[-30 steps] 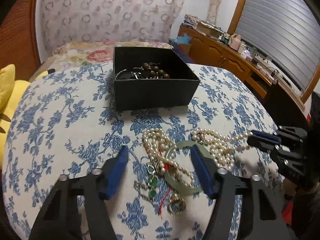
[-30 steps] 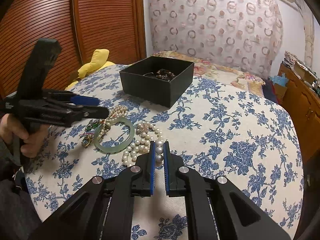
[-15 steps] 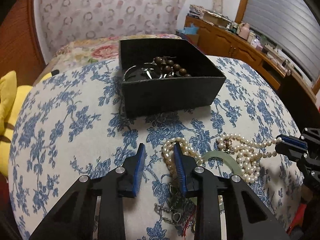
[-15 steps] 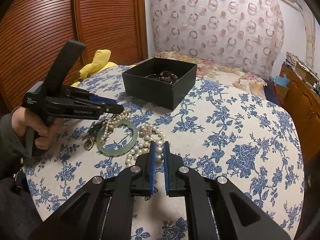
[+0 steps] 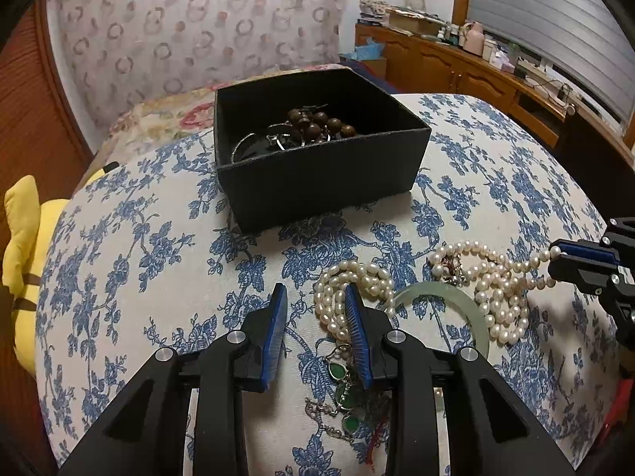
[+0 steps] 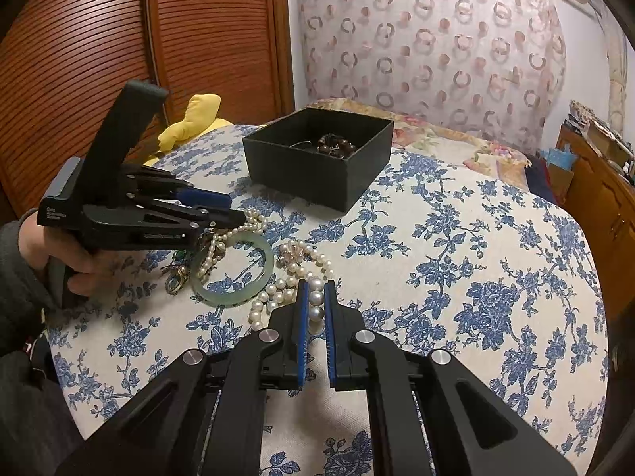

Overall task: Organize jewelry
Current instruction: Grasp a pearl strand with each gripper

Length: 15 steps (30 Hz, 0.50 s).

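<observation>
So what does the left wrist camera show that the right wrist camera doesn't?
Only the left wrist view shows the green-stone chain under the left hand-held gripper, and the shuttered window. Only the right wrist view shows the person's hand and the wooden slatted door. Both show the black box, jade bangle and pearl necklace held by the right hand-held gripper.

1. Warm, dim indoor light falls evenly; faint glare on the jade bangle (image 6: 234,269).
2. Strong fisheye bending and dark corners from 12 through 6 o'clock edges.
3. Soft shadow beneath the black box (image 5: 317,166); focus mildly soft.
</observation>
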### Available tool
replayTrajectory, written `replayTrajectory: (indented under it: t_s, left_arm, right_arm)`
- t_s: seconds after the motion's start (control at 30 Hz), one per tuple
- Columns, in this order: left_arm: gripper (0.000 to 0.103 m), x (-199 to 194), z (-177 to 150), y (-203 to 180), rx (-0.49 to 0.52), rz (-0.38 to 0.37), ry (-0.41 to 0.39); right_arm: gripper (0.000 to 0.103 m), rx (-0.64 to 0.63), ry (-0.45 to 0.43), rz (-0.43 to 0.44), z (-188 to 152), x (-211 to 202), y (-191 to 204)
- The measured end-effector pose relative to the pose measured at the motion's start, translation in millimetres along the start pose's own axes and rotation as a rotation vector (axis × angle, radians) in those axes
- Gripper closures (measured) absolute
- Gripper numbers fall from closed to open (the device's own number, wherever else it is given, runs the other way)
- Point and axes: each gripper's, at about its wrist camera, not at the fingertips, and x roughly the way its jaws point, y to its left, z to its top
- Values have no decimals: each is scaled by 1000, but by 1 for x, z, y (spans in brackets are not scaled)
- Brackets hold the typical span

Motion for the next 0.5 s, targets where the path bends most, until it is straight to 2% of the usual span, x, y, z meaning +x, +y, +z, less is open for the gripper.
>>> replayTrajectory:
  t_s: [0.07,0.1,0.17,0.3,0.5]
  left_arm:
    - [78,1,-1,1,5,-4,-1]
    - [88,1,0,1,14,-11,-3]
    - [95,1,2,0,19,-21,2]
    - [95,-5,4,-1,10,-43,-19]
    - [95,-45,14,-2,-27,-85,-123]
  right_arm:
    - [94,0,2,0,0,2,0]
    - [94,0,1,1,0,2,1]
    - [94,-2,0,3,1,2,2]
    - [94,-12,-18,2,5,-4,4]
    - [94,-22,-81,-3,23,-23,5]
